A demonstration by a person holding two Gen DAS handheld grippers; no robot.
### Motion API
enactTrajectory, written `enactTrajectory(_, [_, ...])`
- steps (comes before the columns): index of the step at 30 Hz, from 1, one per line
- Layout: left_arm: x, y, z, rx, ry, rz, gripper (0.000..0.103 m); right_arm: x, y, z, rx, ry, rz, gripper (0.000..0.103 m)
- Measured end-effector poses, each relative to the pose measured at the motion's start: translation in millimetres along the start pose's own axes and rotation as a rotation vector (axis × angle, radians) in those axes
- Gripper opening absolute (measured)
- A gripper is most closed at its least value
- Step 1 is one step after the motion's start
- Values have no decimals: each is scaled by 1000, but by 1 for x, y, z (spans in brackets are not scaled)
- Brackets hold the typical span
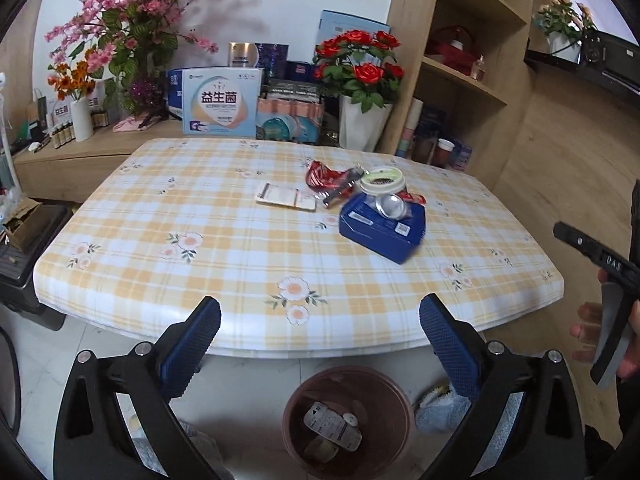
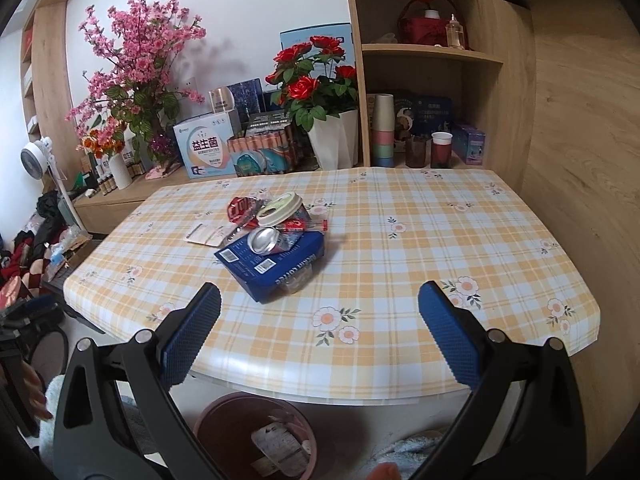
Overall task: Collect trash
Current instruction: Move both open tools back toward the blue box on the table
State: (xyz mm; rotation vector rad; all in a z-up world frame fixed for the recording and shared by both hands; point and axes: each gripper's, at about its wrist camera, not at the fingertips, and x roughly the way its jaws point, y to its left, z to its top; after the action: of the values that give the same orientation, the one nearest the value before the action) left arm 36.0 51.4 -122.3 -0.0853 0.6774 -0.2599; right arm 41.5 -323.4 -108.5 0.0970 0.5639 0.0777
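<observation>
Jaws apart, both grippers, empty.
Left gripper (image 1: pixel 320 316) over bin (image 1: pixel 348 420); right gripper (image 2: pixel 320 316) facing desk (image 2: pixel 400 248) trash.

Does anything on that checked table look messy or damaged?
Yes. A crushed can lies on its side atop a blue box that sits askew, with a red wrapper and a lidded jar heaped behind. Otherwise the table looks tidy.

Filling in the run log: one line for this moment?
left tongs open, empty | right tongs open, empty | bin holds wrapper | trash on table
</observation>
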Motion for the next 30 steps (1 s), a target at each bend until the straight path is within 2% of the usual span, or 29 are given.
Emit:
enactTrajectory(2, [-2,2,5,22,-38,26,97,3,0,-1,-13,0,-14,97])
enactTrajectory(5, [3,5,11,58,-35,63,97,8,0,-1,-15,12,-22,97])
enactTrajectory(7, [7,7,13,69,-31,66,97,12,-2,0,-3,29,-4,97])
enactTrajectory(14, [27,17,14,61,-5,65,97,32,3,1,-68,79,-56,97])
enactTrajectory(20, [51,21,14,51,50,24,97,57,3,4,-92,125,-44,97])
enactTrajectory(24, [70,22,16,66,69,37,97,82,3,12,-136,151,-31,97])
enactTrajectory(30, [96,34,26,29,66,41,97,129,3,29,-175,206,28,97])
